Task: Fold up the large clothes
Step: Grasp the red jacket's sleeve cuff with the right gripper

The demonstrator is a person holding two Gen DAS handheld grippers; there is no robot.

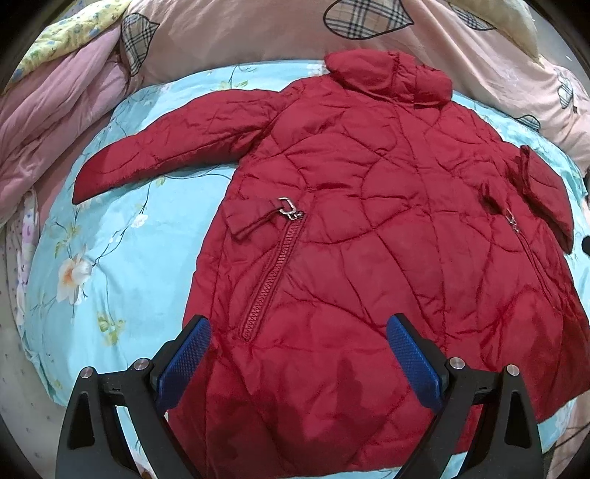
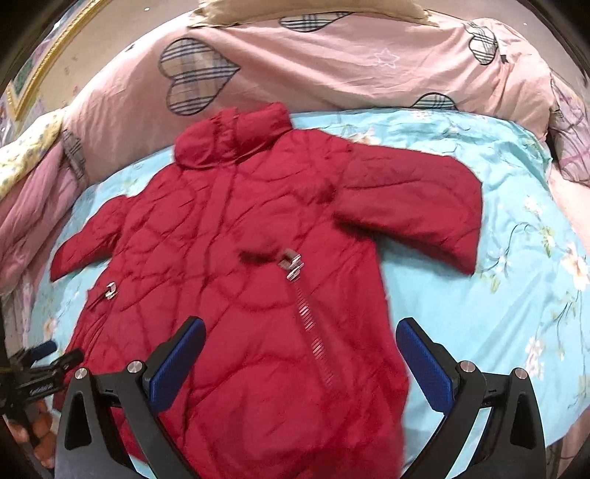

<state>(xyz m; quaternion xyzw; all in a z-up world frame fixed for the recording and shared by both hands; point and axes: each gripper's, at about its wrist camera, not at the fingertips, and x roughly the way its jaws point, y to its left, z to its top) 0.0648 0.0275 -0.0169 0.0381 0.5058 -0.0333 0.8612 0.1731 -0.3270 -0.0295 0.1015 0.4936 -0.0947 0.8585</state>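
A red quilted puffer jacket lies spread flat, front up, on a light blue floral sheet, collar at the far side. It also shows in the right wrist view. Its left sleeve stretches out sideways; its right sleeve lies bent beside the body. Two slanted pocket zippers with metal pulls show. My left gripper is open and empty, hovering above the jacket's lower hem. My right gripper is open and empty above the hem's right part. The left gripper also shows at the right wrist view's lower left.
A pink quilt with plaid heart patches is bunched along the far side and left of the bed. A yellow floral cloth lies at the far left. A gold picture frame hangs on the wall.
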